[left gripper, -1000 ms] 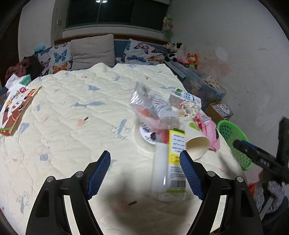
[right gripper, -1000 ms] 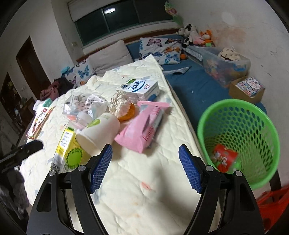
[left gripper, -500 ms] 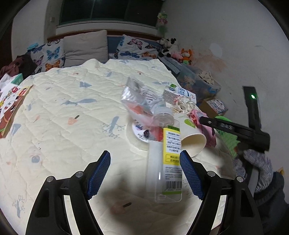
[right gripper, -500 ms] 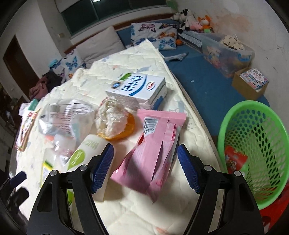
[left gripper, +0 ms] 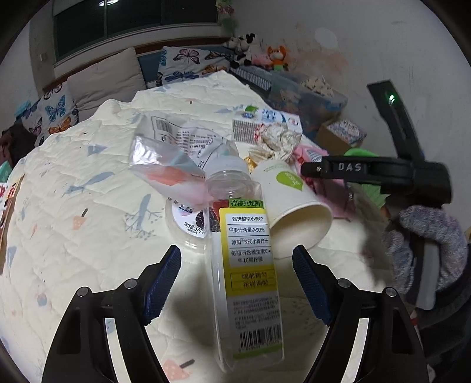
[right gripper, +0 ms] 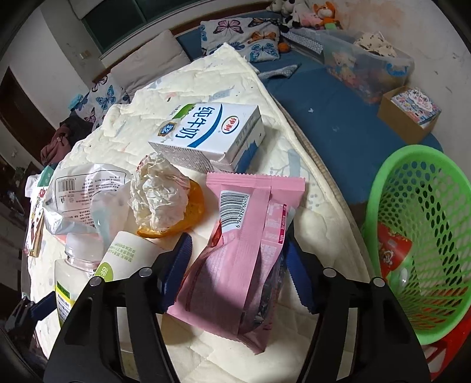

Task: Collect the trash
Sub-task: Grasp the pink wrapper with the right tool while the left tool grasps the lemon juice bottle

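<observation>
Where our right gripper [right gripper: 235, 274] reaches down over the bed, its jaws have just been closing around the pink snack bag [right gripper: 244, 250], which lies flat on the cream quilt [right gripper: 309, 212]; the blue pads sit at the bag's two sides, though we cannot tell whether they press it yet. Our left gripper [left gripper: 237, 282] stands wide apart, with the clear plastic bottle [left gripper: 247, 277] lying lengthwise between its fingers and touched by neither pad. Just beyond the bottle a white paper cup [left gripper: 290, 206] lies on its side with its mouth turned toward us, touching the bottle's shoulder. Left of the cup a crumpled clear bag [left gripper: 173, 159] rests on a round plastic lid [left gripper: 188, 224]. Past the pink bag a wad of crumpled paper [right gripper: 160, 194] sits on something orange, and behind that lies a white and blue milk carton [right gripper: 212, 132]. Off the right edge of the bed a green basket [right gripper: 418, 224] stands on the floor with a red wrapper [right gripper: 393, 253] inside. Farther back we see butterfly pillows [right gripper: 244, 38], a cardboard box [right gripper: 409, 113] and stuffed toys [right gripper: 303, 11] against the wall.
</observation>
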{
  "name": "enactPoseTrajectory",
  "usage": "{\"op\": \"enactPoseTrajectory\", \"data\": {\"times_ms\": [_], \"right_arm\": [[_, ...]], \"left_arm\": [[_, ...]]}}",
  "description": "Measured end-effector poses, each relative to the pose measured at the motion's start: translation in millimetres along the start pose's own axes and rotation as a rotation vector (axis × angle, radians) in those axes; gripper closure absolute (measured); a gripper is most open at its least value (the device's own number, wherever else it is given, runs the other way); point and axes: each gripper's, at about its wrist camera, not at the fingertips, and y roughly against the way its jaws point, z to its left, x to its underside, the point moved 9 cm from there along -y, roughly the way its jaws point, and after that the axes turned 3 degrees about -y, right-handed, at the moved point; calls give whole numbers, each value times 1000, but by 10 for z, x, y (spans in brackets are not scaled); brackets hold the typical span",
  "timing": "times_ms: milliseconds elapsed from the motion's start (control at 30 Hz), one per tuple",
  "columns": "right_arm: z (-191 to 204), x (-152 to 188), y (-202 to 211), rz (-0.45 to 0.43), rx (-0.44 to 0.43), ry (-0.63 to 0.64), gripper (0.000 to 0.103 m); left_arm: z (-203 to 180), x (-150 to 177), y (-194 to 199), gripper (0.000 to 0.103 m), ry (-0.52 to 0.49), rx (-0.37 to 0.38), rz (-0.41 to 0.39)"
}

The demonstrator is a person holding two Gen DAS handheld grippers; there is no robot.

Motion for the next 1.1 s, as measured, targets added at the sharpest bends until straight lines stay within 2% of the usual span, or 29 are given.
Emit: {"op": "enactPoseTrajectory", "data": {"times_ms": [267, 467, 533, 700, 833, 867, 900, 1100], "right_arm": [[1, 23, 4, 3, -13, 1, 52], [-1, 46, 59, -5, -15, 18, 57], [-6, 50, 78, -7, -19, 19, 59], [-40, 81, 131, -13, -29, 12, 63], [-56, 119, 157, -15, -18, 32, 64], [-52, 126, 157, -17, -13, 38, 64], [-53, 133, 153, -15, -13, 41, 64], [-52, 128, 125, -11, -21, 40, 64]], "left_arm": [[113, -8, -129, 38, -2, -15, 22], [176, -23, -107, 41, -10, -14, 11], [183, -8, -100, 46, -14, -19, 11], [245, -28, -163, 47, 15, -16, 32], [256, -54, -219, 49, 18, -26, 42], [243, -58, -224, 50, 11, -30, 42], [232, -62, -224, 56, 8, -30, 41], [243, -51, -180, 59, 28, -31, 29]]}}
